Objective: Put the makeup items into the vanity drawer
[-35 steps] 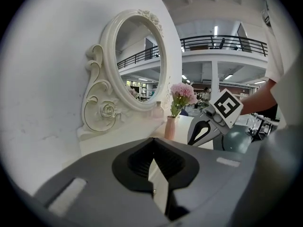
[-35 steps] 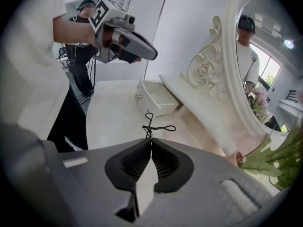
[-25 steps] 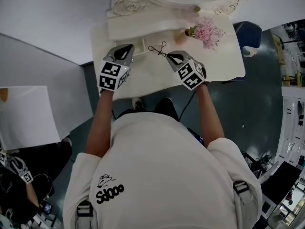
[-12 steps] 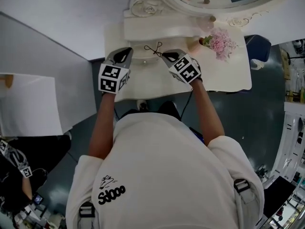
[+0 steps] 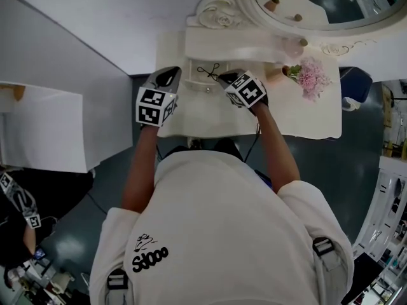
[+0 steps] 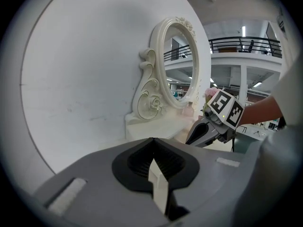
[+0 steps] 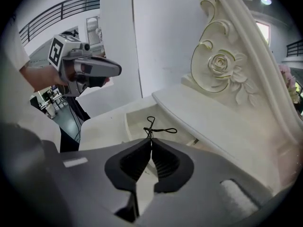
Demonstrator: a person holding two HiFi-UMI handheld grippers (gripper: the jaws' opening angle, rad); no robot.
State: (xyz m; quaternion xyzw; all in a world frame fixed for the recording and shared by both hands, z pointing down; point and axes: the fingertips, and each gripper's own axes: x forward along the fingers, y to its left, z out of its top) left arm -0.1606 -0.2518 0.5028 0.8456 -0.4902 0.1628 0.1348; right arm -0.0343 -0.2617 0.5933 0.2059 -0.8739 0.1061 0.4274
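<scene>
Head view: I am looking steeply down over my own torso, which is covering the near edge of the vanity table. My left gripper is hovering over the table's left end. My right gripper is reaching toward the drawer, which is standing open. A thin black wire makeup tool is showing just beyond the right tips, too small here to identify. The mirror is running out of the frame's top edge. Pink flowers are standing at the table's right.

Left gripper view: my jaws are meeting at the tips. A pale sliver is showing behind them; I cannot tell whether it is an object or the surface beneath. The gripper's body is blocking the lower frame, hiding the drawer.

Right gripper view: my jaws are pressing together on the tool, pinching it where its two wire loops join. The loops are projecting forward over the open drawer. I cannot tell whether they are touching the drawer floor. The gripper's body is hiding the drawer's near part.
</scene>
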